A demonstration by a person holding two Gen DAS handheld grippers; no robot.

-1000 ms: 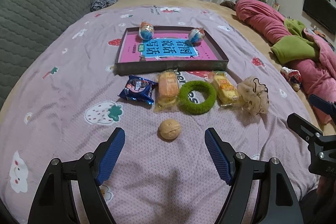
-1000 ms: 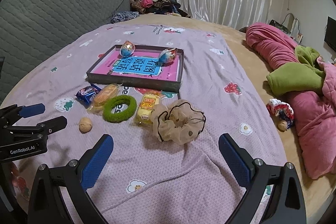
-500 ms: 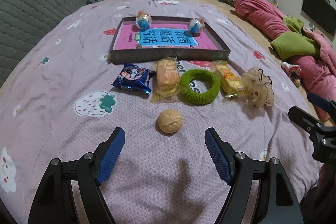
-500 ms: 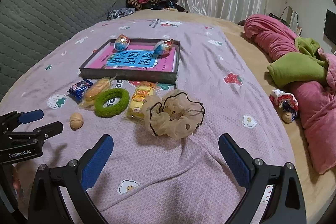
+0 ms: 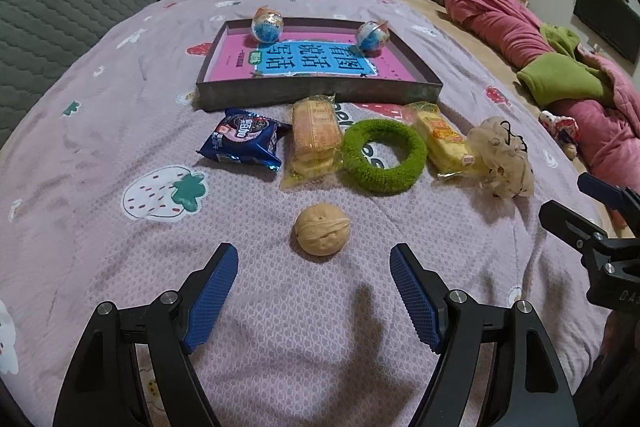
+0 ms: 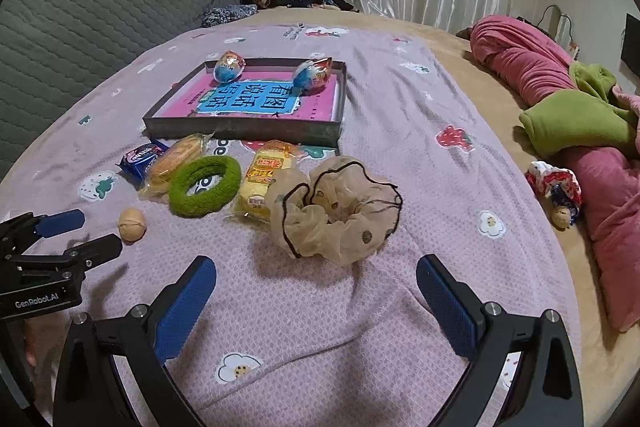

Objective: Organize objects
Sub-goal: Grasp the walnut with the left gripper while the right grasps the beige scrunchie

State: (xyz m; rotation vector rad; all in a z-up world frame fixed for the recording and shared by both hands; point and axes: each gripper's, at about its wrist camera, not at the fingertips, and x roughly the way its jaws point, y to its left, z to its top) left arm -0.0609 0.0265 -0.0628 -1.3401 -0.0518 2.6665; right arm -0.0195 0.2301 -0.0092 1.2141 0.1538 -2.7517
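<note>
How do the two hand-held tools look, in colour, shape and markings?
Both look alike. The left tool and the right tool each have two curved black arms with silver screws, ending in blue pads with a fine ribbed texture. White lettering "GenRobot.AI" is printed on the left tool's black body, seen from the right camera.

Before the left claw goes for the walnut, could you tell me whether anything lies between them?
Nothing visible does: the walnut lies alone on the blanket just ahead of the open left claw, nearer than the snack row.
</note>
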